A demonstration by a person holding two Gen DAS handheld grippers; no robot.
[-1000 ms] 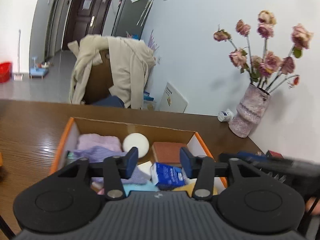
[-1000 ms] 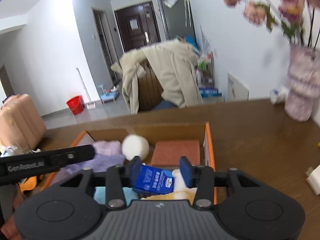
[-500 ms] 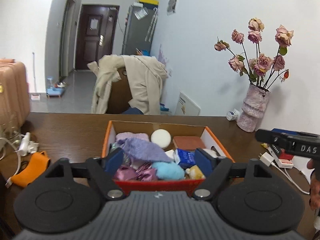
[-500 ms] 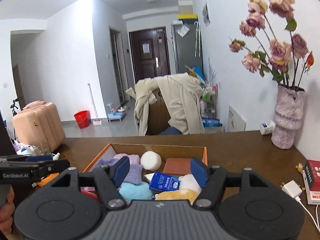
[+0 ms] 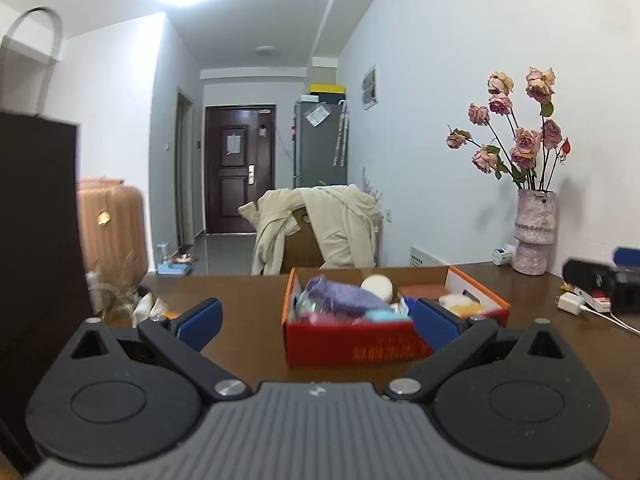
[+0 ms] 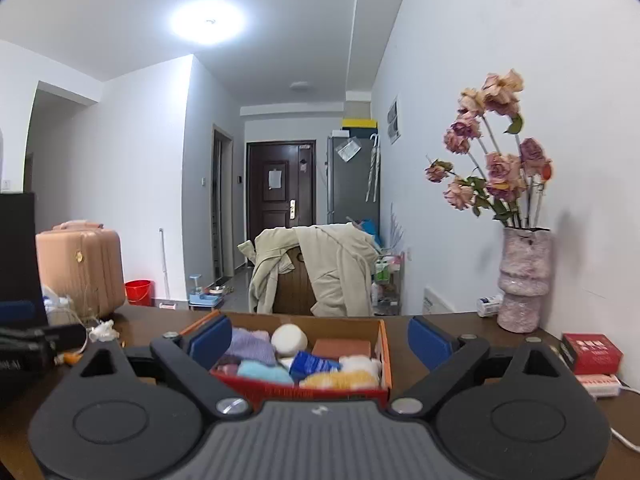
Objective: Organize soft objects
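Note:
A red cardboard box [image 5: 352, 346] with an orange rim [image 6: 383, 344] stands on the brown table. It holds a purple cloth [image 6: 252, 342], a white ball [image 6: 289, 337], a brown block [image 6: 341, 347], a blue packet [image 6: 314, 364], a light blue soft piece [image 6: 264, 372] and a yellow plush [image 6: 340, 380]. My left gripper [image 5: 316, 324] hangs in front of the box, jaws opening wide, nothing between them. My right gripper [image 6: 320, 342] faces the box from nearer, its jaws opening too and holding nothing. The box lies beyond both sets of fingertips.
A pink vase of roses [image 6: 524, 280] stands by the right wall, with a red box [image 6: 592, 354] and a white charger with cable [image 5: 572, 303] near it. A dark bag [image 5: 40, 240] rises at the left. Behind the table are a coat-draped chair [image 6: 316, 272] and a pink suitcase [image 6: 80, 268].
Both grippers have pulled back from over the box, and their jaws have spread from narrow to wide. Both views have levelled, so the box looks smaller and farther off.

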